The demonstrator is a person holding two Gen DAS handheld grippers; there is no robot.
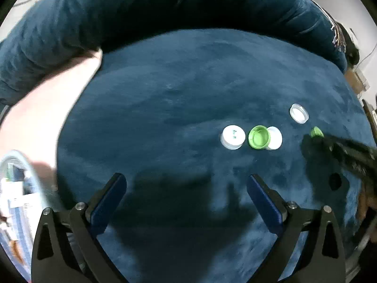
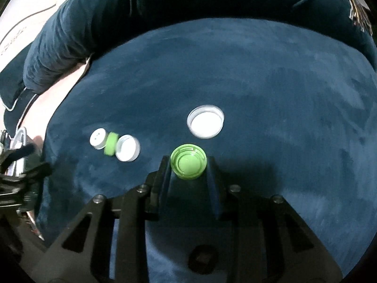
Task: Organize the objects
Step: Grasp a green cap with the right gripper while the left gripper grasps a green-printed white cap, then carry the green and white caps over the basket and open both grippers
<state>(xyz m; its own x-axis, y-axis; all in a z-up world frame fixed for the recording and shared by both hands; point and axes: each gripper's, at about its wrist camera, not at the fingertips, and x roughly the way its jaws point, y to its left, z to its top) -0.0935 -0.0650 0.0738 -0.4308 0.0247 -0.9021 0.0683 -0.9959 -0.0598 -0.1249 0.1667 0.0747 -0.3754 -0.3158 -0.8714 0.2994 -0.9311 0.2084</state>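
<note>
Several bottle caps lie on a dark blue plush cushion (image 2: 282, 94). My right gripper (image 2: 188, 162) is shut on a green cap (image 2: 188, 164), its hollow side facing the camera, with a pad against each side. In the left wrist view the same green cap (image 1: 316, 132) shows at the tip of the right gripper (image 1: 317, 136). A white cap (image 2: 205, 121) lies hollow side up just beyond it. To the left a second green cap (image 2: 111, 144) sits between two white caps (image 2: 98, 138) (image 2: 127, 151). My left gripper (image 1: 186, 179) hangs open above bare cushion, short of that row (image 1: 258, 137).
A raised padded rim (image 1: 141, 11) of the same blue fabric curves around the cushion's far side. Pale bedding (image 1: 47, 108) lies at the left, with a printed box or packet (image 1: 16, 202) at the lower left. Boxes and cables (image 1: 358, 80) stand at the far right.
</note>
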